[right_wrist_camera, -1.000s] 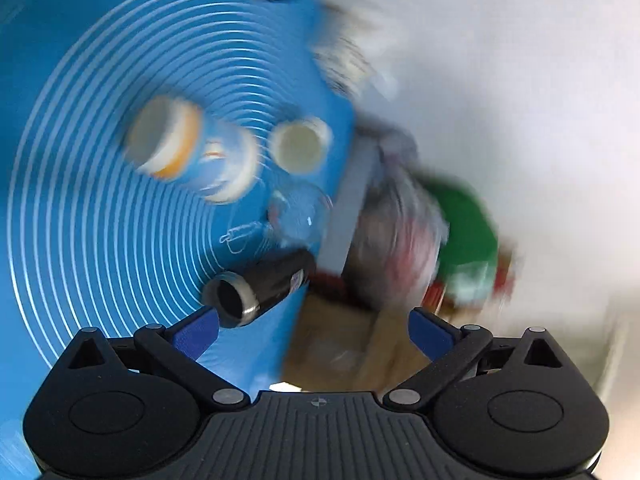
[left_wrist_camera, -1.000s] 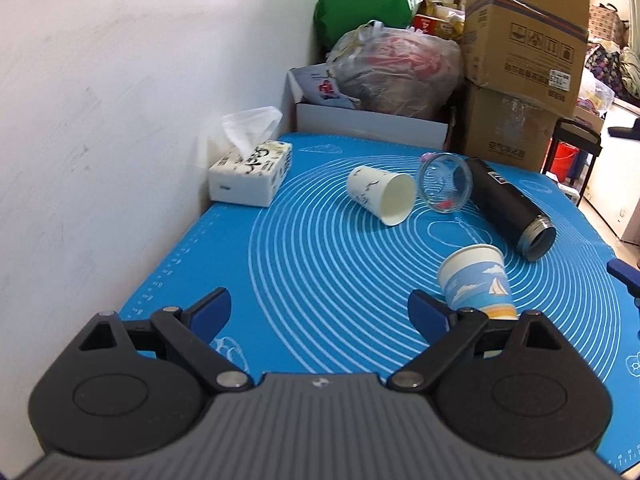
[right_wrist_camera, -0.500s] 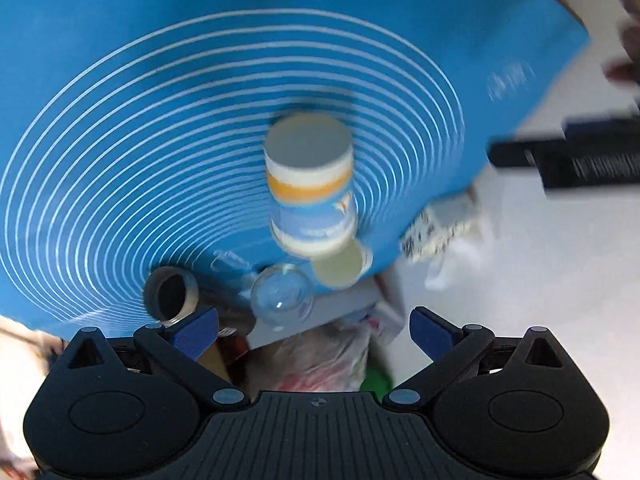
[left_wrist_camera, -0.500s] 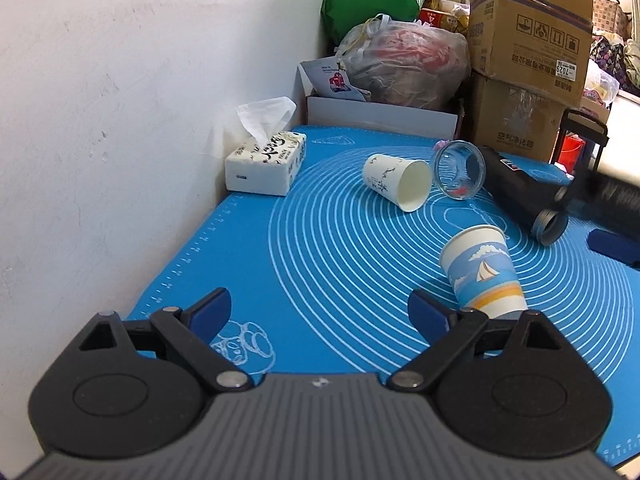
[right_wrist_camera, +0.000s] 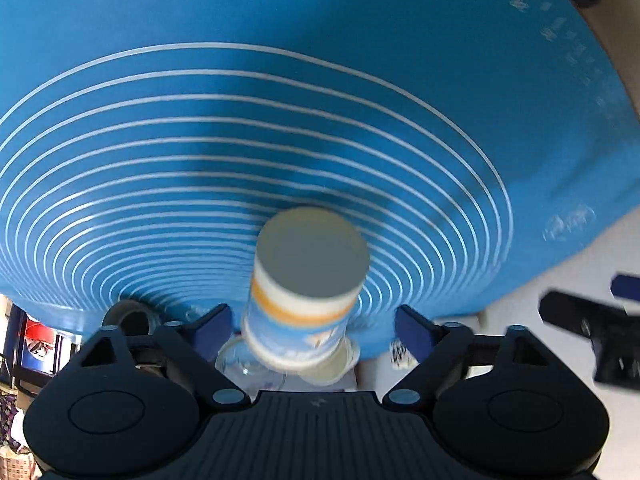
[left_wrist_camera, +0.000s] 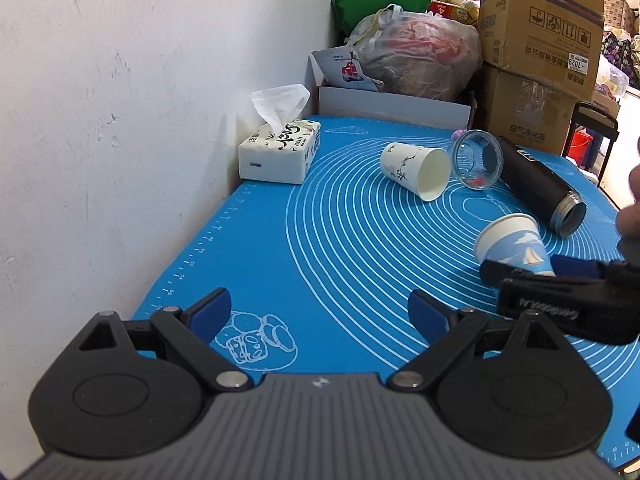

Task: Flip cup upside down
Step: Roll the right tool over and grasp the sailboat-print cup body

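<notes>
Motion-blurred cup point(right_wrist_camera: 306, 284), base half-hidden.

The blue baking mat point(left_wrist_camera: 260, 248) looks smooth and rubbery. Between the right jaws sits a matt paper cup point(right_wrist_camera: 306, 280). Far ahead of the left jaws lie a clear shiny glass point(left_wrist_camera: 478, 160) and a black flask point(left_wrist_camera: 536, 184) with a metal rim.

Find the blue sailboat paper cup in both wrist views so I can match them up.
Left wrist view: the blue sailboat paper cup sits right of centre on the blue mat, partly hidden behind the right gripper.
Right wrist view: the same cup is low and central, between the open blue fingertips, base toward the camera, image upside down.
Shared landmark: the black flask, seen lower left in the right wrist view.
</notes>
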Tool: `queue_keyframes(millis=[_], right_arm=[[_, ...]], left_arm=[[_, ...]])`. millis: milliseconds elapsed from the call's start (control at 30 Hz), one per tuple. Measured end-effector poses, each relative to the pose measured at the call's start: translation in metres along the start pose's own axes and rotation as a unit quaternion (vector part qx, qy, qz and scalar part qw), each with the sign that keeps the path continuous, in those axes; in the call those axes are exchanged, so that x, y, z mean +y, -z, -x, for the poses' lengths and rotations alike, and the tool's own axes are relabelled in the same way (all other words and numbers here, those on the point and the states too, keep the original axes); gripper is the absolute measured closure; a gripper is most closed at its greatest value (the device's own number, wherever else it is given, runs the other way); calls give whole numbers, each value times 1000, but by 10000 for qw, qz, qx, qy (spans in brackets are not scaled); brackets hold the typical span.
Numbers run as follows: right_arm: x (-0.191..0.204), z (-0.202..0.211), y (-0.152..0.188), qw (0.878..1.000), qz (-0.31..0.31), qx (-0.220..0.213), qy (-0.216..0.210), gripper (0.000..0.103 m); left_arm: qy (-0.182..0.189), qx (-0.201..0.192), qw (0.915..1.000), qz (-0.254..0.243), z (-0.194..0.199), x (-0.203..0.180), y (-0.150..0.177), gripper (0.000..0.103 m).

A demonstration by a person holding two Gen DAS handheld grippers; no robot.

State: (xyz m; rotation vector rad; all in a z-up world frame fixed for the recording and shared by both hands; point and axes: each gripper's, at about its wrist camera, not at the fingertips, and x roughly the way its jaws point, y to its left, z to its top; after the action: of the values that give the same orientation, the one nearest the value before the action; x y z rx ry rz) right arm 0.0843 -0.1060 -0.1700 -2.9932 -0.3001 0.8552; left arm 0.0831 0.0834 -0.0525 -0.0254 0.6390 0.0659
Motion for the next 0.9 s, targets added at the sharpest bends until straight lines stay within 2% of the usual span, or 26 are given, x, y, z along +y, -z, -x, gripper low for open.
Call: queue_keyframes(millis=[67, 100, 133, 400, 533, 600, 633, 767, 867, 900], right_arm=[[0, -6, -3, 10000, -12, -36, -87, 32], [0, -8, -4, 9999, -53, -53, -150, 44], [1, -10, -4, 9998, -116, -55, -179, 46], [5, -11, 5, 9960, -751, -245, -407, 48], [-3, -5, 17, 9849, -1620, -334, -517, 48], [-11, -2, 27, 9698, -2340, -329, -607, 48], [-16, 0, 36, 9553, -2854, -332, -698, 48], [-30, 16, 63, 9126, -3996, -178, -847, 48], [-34, 22, 85, 8659, -4895, -135, -1022, 48], [-35, 27, 96, 8436, -5262, -139, -1065, 48]], left_arm=[[-6, 24, 10000, 12, -2, 1, 0, 8], [-7, 42, 10000, 23, -4, 2, 0, 8], [-6, 60, 10000, 31, -6, 3, 0, 8], [31, 127, 9999, 35, -10, 0, 1, 8], [47, 126, 9999, 2, -10, -3, 0, 8], [66, 138, 9999, 13, -10, -4, 0, 8], [76, 138, 9999, 16, -10, -5, 0, 9], [106, 116, 9999, -15, -10, -9, -3, 9], [130, 92, 9999, -52, -10, -12, -5, 9], [139, 92, 9998, -60, -11, -13, -6, 9]])
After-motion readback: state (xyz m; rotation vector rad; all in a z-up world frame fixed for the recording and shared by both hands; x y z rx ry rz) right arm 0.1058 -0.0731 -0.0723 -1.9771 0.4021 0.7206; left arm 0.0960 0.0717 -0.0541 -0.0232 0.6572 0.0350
